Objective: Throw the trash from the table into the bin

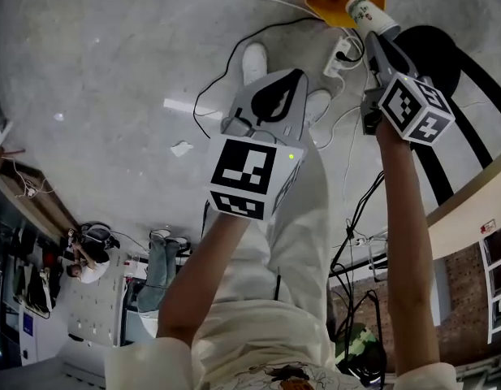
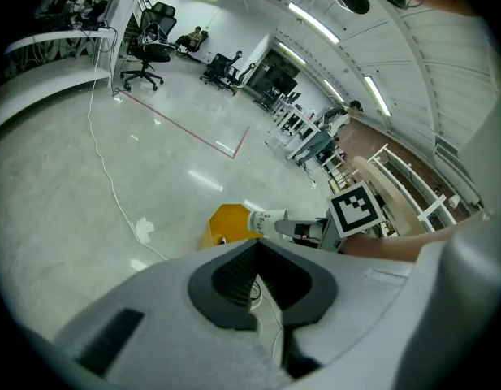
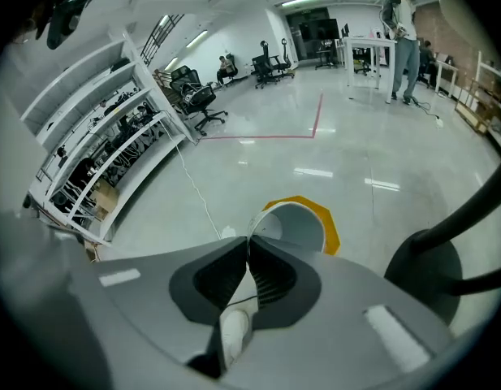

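The right gripper (image 3: 246, 246) pinches the rim of one white paper cup (image 3: 295, 226), held over the edge of one yellow octagonal bin (image 3: 331, 227) on the floor. The left gripper's (image 2: 256, 246) jaws are pressed together, with nothing between them.

Yellow bin (image 1: 317, 2): cut by the head view's top edge. In the right gripper view it is mostly hidden behind the paper cup (image 3: 295, 226), and in the left gripper view partly behind the left tongs (image 2: 256, 246). Cup print: too small to read. Distant people: indistinct.
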A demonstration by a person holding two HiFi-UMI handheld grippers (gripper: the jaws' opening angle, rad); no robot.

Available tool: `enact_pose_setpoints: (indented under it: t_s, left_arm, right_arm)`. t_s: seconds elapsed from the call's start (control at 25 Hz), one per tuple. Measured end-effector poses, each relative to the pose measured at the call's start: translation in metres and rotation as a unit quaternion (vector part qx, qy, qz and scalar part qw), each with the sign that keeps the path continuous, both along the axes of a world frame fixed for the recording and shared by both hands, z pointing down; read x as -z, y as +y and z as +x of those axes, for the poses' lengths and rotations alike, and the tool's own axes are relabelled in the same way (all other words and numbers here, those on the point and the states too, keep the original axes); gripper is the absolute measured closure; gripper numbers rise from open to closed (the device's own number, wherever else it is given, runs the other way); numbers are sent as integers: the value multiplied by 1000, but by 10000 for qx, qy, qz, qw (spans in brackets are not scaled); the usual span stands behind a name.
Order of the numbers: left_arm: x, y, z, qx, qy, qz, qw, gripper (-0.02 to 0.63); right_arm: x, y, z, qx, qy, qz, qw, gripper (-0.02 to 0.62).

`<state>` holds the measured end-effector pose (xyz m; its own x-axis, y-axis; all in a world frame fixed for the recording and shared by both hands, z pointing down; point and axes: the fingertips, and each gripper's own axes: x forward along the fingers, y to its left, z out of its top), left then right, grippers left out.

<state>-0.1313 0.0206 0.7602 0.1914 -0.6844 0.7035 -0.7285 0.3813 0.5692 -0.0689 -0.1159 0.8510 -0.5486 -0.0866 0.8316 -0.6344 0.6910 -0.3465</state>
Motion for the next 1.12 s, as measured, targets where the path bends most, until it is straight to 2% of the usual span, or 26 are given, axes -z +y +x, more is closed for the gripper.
enact_pose_setpoints:
  t_s: [0.28,0.68,0.8,0.96,1.08,1.12]
  left_arm:
    - [-45,-24,-12,-343,-126,-2,9993,603]
    - [-104,-61,-18,-1001,-440,-139,9939,603]
    - [-112,-67,-22,-1034,-475,-126,9934,603]
    - [-120,-72,-23,-1017,-482,-158,9935,604]
    - [-114,-75,-16,-1093,-481,-111,9928,603]
    - [-111,-75,-14,-1115,-475,-102,9926,603]
  right_arm:
    - [-46,-21,-17,-61,186,27,9998,574]
    - [-128,-36,-11,256,448,-182,9985,575]
    - [-146,-31,-6,319,576,-327,9973,574]
    - [-155,-24,-8,270,467,-641,9965,571]
    - [-146,-26,-3,155,411,-594,9973,490]
    - [-144,-25,-1,101,378,-612,9974,485]
